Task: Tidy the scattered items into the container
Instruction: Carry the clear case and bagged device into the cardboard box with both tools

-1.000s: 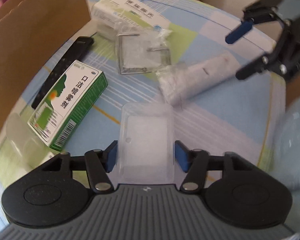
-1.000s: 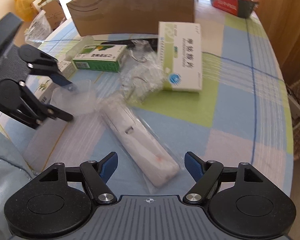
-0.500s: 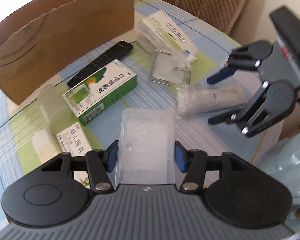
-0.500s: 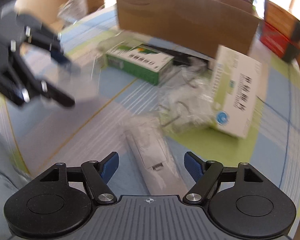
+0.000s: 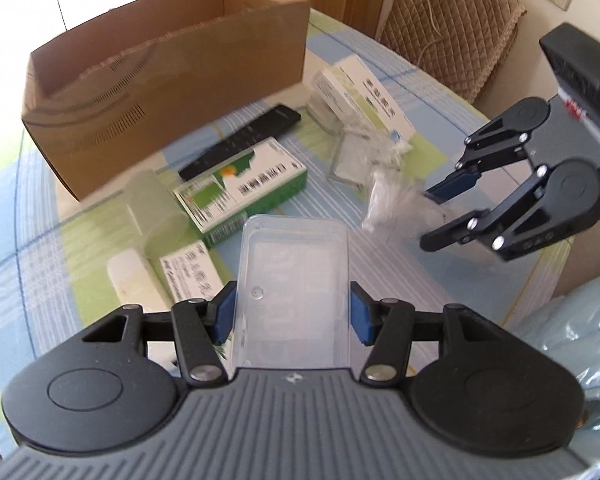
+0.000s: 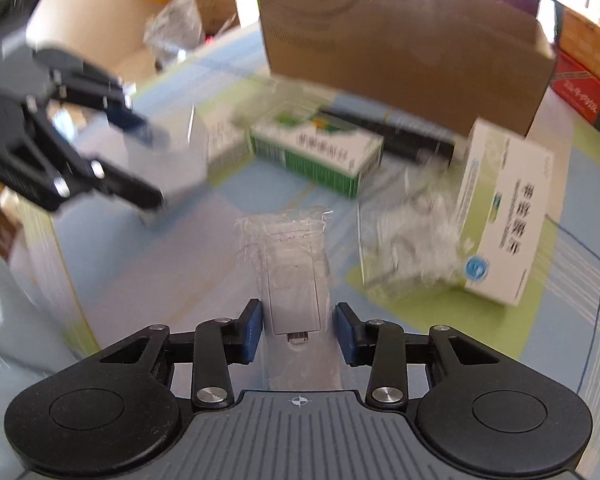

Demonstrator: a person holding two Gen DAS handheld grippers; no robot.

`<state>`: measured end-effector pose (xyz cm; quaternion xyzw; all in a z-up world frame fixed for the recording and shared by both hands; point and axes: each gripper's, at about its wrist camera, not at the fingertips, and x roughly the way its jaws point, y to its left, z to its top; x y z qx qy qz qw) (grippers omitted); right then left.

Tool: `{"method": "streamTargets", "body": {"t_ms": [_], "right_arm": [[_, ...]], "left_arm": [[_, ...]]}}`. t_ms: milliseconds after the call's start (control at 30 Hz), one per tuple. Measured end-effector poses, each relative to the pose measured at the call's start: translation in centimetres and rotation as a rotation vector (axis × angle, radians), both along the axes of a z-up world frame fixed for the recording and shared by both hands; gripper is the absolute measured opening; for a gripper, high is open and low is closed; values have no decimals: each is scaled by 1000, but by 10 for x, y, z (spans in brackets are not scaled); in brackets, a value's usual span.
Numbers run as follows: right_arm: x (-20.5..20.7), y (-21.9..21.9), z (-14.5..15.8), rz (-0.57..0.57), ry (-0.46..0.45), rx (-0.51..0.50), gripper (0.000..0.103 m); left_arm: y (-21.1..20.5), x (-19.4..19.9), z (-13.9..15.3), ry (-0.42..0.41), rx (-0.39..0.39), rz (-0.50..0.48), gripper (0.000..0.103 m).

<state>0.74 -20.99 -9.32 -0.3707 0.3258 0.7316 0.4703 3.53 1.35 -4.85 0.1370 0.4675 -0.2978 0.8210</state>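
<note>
- Left gripper (image 5: 292,316): blue pads clamped on both long sides of a clear rectangular plastic tray (image 5: 292,280), held above the table.
- Right gripper (image 6: 298,334): jaws narrowed onto a white flat device sealed in a clear plastic bag (image 6: 292,280); pads sit against the bag's sides, looks gripped. Bag's far end sticks out past the fingertips.
- Open brown cardboard box (image 5: 168,76) at the far side of the checked blue-and-green tablecloth (image 5: 40,248), upright, top open. Interior mostly hidden from both views.
- In front of the box: black remote control (image 5: 240,142), lying flat, just beside the box wall.
- Green-and-white medicine carton (image 5: 240,188) sits nearer than the remote, touching or almost touching it.
- Left of the green carton: pale translucent cylinder (image 5: 152,212), lying down; below it a small white printed carton (image 5: 188,276) and a white rounded object (image 5: 132,284), partly hidden by the left gripper.
- Larger white-and-green medicine box (image 6: 504,220) on the right side, with a crumpled clear plastic pack (image 6: 408,232) against it.
- Right wrist view is motion-blurred; fine print unreadable.
- Quilted brown chair back (image 5: 448,24) behind the table.
</note>
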Motion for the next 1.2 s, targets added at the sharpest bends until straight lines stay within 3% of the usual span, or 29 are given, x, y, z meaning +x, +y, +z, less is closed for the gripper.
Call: {"method": "streamTargets", "body": {"t_ms": [333, 767, 1033, 1200], "right_arm": [[14, 44, 60, -79, 159, 78, 41], [24, 124, 122, -73, 170, 136, 41], [38, 187, 151, -83, 138, 202, 41], [45, 226, 154, -96, 123, 210, 41]], "left_arm": [[11, 27, 43, -131, 12, 9, 52], [11, 93, 103, -293, 35, 2, 52], [6, 145, 116, -345, 76, -1, 52], [5, 180, 117, -361, 94, 16, 52]]}}
